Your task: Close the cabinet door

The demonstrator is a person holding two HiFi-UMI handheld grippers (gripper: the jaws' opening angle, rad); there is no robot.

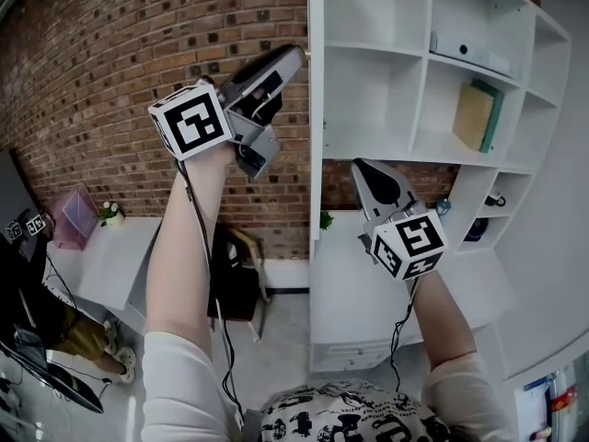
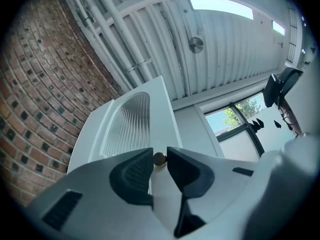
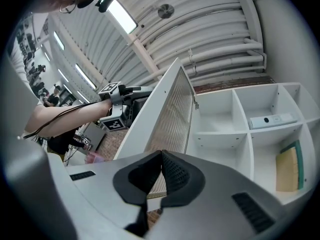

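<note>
Our left gripper (image 2: pixel 160 163) clamps the small brass knob (image 2: pixel 159 158) on the cabinet door (image 2: pixel 131 126). Our right gripper (image 3: pixel 161 158) (jaws pressed together, empty) hangs before the white shelves (image 3: pixel 248 134).

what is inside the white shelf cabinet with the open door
A flat white box lies on an upper shelf; below it a tan book stands against a teal one. The left compartments look bare. The right claw's body hides part of the lower shelves.
</note>
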